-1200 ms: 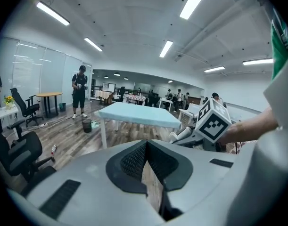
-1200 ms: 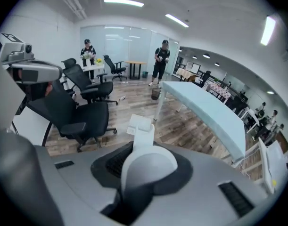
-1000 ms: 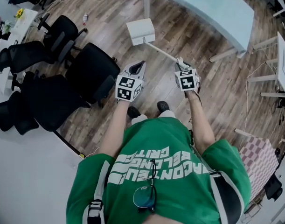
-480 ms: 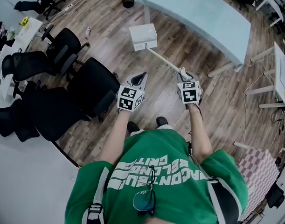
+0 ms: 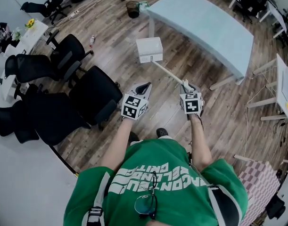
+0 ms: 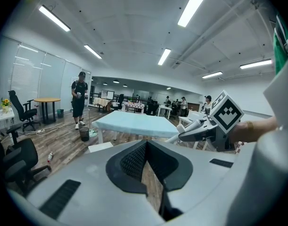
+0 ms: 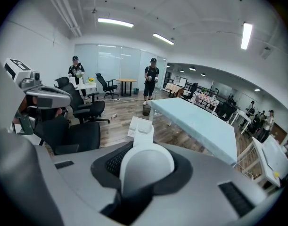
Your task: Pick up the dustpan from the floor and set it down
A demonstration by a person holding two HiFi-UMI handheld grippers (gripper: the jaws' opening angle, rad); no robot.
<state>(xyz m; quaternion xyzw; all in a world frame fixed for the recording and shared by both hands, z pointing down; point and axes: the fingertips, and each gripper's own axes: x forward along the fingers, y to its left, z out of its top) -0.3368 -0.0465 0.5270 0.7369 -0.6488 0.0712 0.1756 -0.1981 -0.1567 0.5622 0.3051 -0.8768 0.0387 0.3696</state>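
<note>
Floor (image 5: 214, 117): wooden planks;
Surface (image 5: 205, 27): pale blue, just beyond the dustpan;
Chairs (image 5: 94, 91): black, clustered at left;
Dustpan (image 5: 149, 49): white, long-handled; pan beside the surface's leg; whether it clears the floor, cannot tell;
Right gripper (image 5: 185, 84): fingers pinching the handle's end;
Left gripper (image 5: 144, 86): fingers pressed together, empty.

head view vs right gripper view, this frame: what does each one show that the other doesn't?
Head view only: the person's green shirt, the glasses hanging on it, and the dustpan handle along its whole length, from the right gripper out to the pan.
Right gripper view only: the jaws closed on the handle's rounded end, and the ceiling lights.
Both: the dustpan, the left gripper, the light blue table, the black chairs and the wooden floor.
</note>
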